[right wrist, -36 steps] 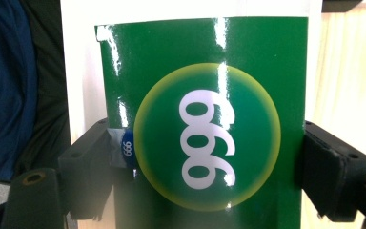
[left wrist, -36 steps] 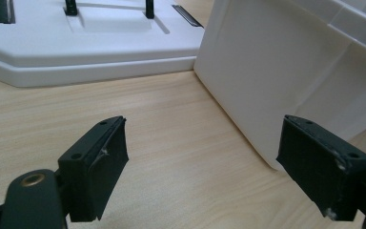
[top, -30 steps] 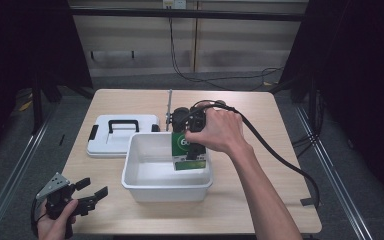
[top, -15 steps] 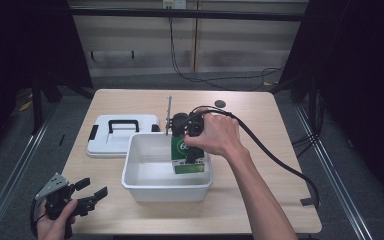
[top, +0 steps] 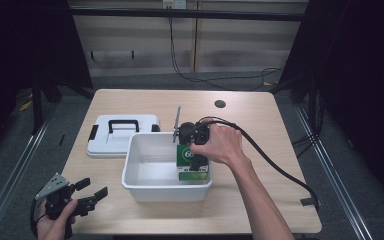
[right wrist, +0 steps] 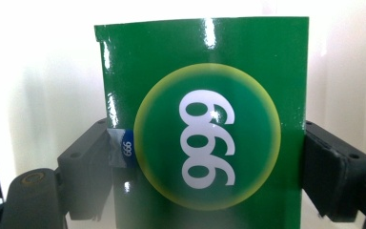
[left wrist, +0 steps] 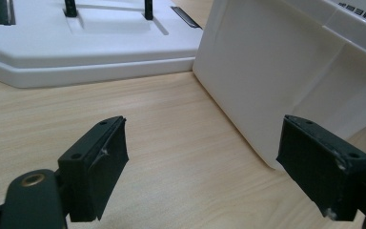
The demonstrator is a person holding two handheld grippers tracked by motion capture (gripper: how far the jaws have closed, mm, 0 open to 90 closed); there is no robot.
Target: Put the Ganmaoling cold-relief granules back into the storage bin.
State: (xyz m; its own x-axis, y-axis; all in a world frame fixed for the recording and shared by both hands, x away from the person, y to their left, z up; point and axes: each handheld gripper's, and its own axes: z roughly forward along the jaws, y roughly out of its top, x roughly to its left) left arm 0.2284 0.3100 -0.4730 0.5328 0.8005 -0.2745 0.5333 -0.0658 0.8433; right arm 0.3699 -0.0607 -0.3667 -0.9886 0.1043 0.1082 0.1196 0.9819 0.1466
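- The right tongs (top: 194, 152) are closed on a green box (top: 191, 161) printed with a white "999" in a yellow-ringed circle — in the right gripper view the two black jaws press its two opposite side faces, one on each side.
- The box stands with its long axis upright, and its lower part is inside the white tub (top: 145, 180), at the tub's right end, close to the right wall. Whether its bottom touches the tub's floor, I cannot tell.
- The tongs come from above, so the box hangs straight under the hand (top: 220, 145); the free way is down into the tub or up out of it, and my guess is that the coming move goes along this vertical line.
- The tub sits near the middle of the surface (top: 260, 130), toward the front edge. Its white lid (top: 122, 135) with black handle lies flat just beside it, on the left and a little behind.
- The left tongs (top: 91, 194) are at the front left corner of the surface, wide open and holding nothing. In the left gripper view the jaws point to the tub's near corner and the lid behind it.
- The right hand is clearly the nearer one to the box — the left is well apart from it.
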